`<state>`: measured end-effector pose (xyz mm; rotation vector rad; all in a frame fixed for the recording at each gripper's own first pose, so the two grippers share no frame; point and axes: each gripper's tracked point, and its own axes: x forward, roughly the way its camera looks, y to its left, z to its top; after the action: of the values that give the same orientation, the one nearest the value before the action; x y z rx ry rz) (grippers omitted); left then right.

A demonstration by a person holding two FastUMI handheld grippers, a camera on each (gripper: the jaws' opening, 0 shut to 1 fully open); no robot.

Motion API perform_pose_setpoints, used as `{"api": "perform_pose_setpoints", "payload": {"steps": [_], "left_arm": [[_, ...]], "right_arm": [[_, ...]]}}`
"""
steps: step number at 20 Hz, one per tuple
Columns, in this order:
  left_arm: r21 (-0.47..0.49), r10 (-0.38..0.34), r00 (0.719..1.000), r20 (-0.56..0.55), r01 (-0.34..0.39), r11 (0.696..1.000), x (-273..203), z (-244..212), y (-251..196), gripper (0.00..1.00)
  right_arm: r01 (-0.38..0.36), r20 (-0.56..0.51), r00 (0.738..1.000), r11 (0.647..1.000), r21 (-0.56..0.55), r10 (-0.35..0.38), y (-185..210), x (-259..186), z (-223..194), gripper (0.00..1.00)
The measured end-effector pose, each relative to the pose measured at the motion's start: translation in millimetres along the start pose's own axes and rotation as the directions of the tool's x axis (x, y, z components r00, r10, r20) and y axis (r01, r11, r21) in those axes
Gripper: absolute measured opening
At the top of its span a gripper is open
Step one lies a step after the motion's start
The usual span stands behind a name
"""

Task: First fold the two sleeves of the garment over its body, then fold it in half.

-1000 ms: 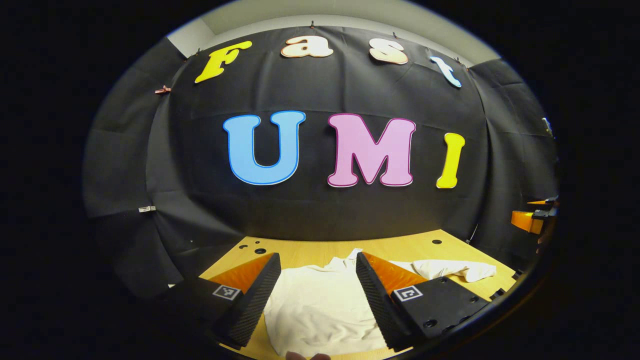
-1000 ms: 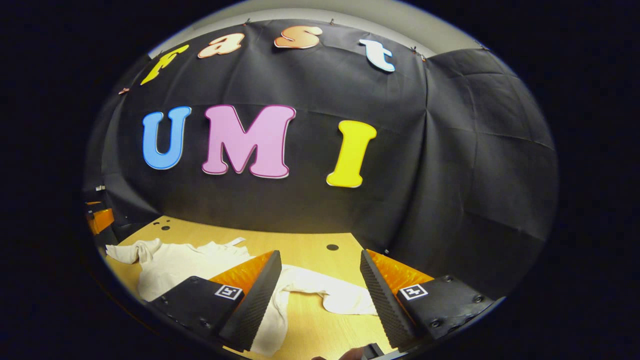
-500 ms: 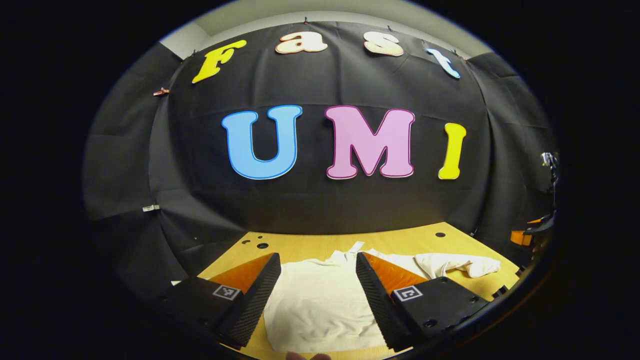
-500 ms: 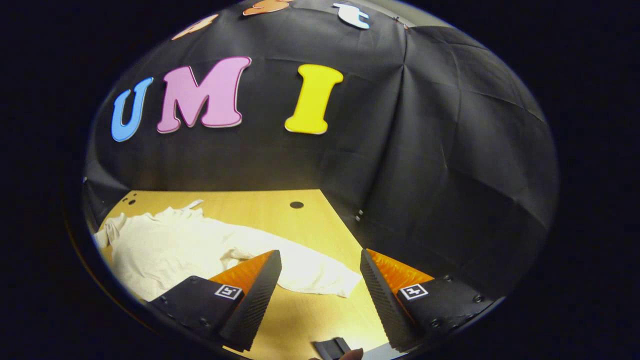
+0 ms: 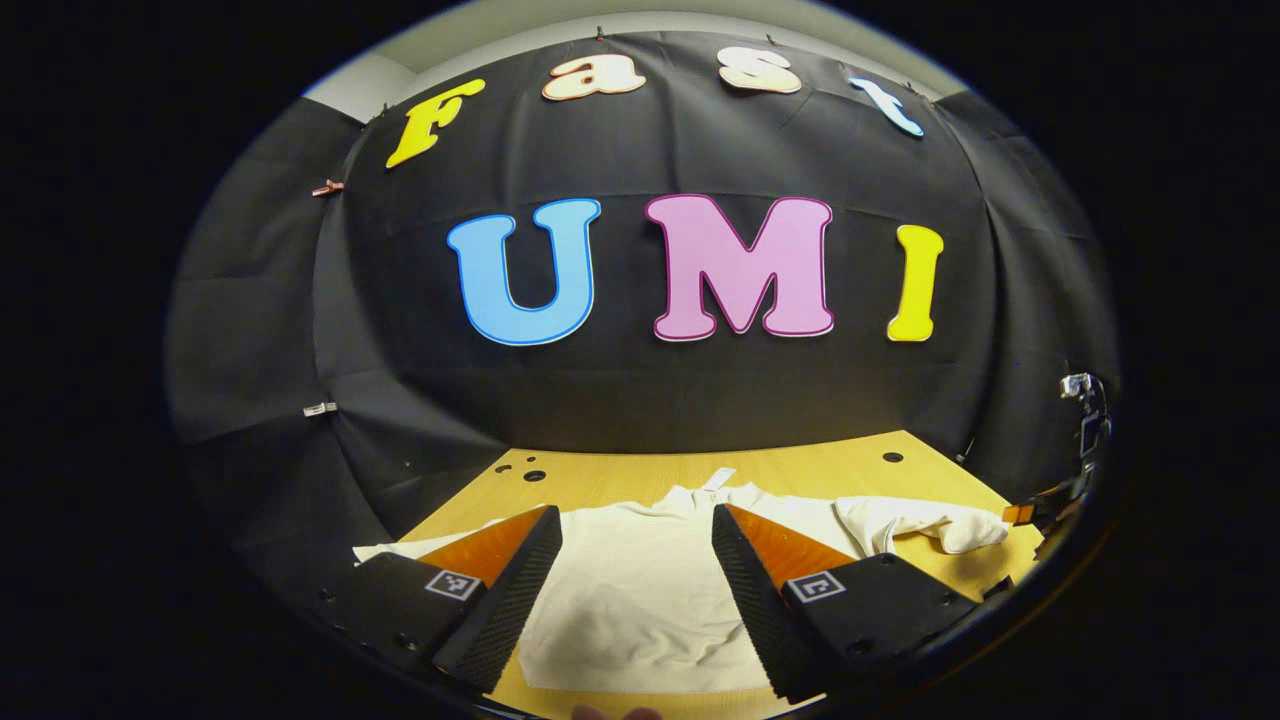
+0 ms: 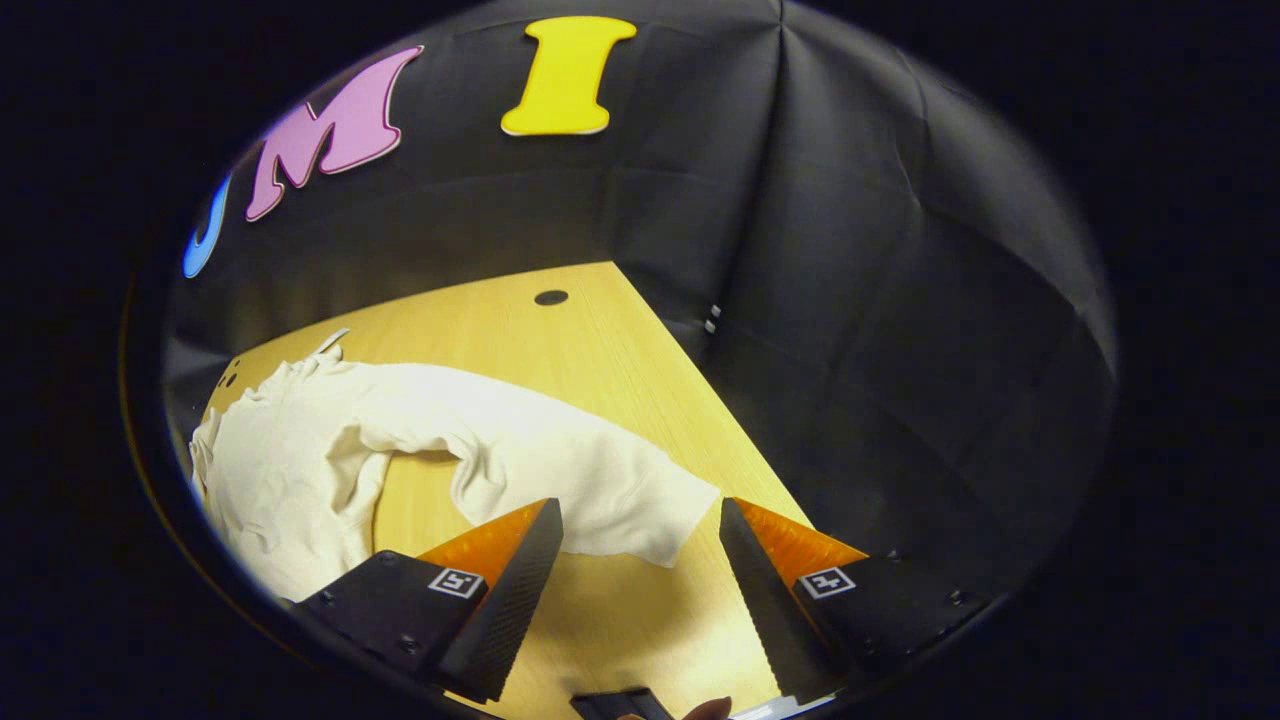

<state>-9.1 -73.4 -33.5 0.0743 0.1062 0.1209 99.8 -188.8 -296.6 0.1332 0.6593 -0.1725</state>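
No legible wording or numbers on garment [image 5: 640, 590]. Left gripper [image 5: 637, 560] carried square black-and-white coded markers, one [image 5: 451, 584] on block left of gap, another [image 5: 815, 587] on block right of gap: patterns, not lettering. Right gripper [image 6: 640, 560] bore matching pair [image 6: 456, 582], [image 6: 825, 581]. Neck tag [image 5: 717, 479] lay ahead of left gripper, beyond its fingertips; too small to read.

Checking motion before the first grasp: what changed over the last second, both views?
The right gripper tipped down and closed in on the garment's right sleeve, whose cuff now lies just ahead of its open fingers, untouched. The left gripper barely moved, open over the garment body. Nothing was gripped or released; the garment lies as before on the table.
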Motion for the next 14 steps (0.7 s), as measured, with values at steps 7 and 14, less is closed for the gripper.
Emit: {"api": "perform_pose_setpoints", "payload": {"steps": [7, 14], "left_arm": [[0.002, 0.072, 0.997, -0.012, -0.072, 0.997, -11.8, 0.2, -14.0, 0.93], [-0.019, 0.186, 0.981, -0.061, -0.188, 0.982, -29.3, -10.2, -1.1, 0.96]], "right_arm": [[-0.046, -0.097, 0.994, 0.999, 0.014, 0.047, -3.1, 43.8, -25.6, 0.98], [-0.077, -0.128, 0.989, 0.997, 0.017, 0.078, -1.6, 59.2, -34.2, 0.97]]}}
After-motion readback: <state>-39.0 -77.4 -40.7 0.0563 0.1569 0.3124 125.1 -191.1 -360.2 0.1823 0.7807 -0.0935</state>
